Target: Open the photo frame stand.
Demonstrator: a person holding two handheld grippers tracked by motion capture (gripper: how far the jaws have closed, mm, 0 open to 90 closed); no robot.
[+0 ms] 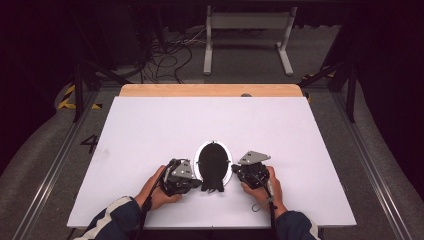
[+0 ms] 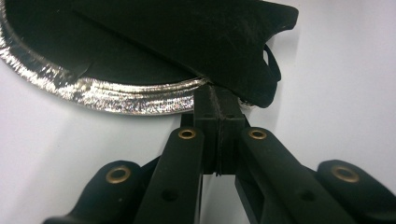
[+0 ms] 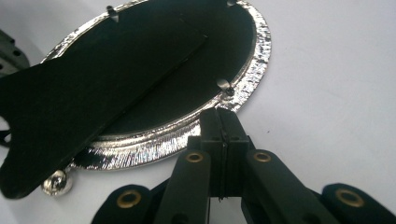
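Note:
An oval picture frame point(image 1: 213, 161) lies face down on the white table, its silver rim point(image 2: 116, 95) point(image 3: 254, 60) around a black back. A black easel stand point(image 2: 187, 37) point(image 3: 93, 102) lies across the back, its wide foot toward the person. My left gripper point(image 1: 198, 184) point(image 2: 219, 102) is shut, its tips against the rim's near edge where the stand's foot overhangs. My right gripper point(image 1: 234, 170) point(image 3: 223, 116) is shut too, its tips touching the rim just below a small metal tab point(image 3: 224, 86). Nothing shows between either pair of jaws.
The white tabletop point(image 1: 150, 130) stretches wide around the frame, with a wooden strip point(image 1: 210, 90) along its far edge. A small silver ball foot point(image 3: 57, 183) sticks out under the frame's rim. Beyond the table are floor cables point(image 1: 170, 55) and a white metal stand point(image 1: 247, 35).

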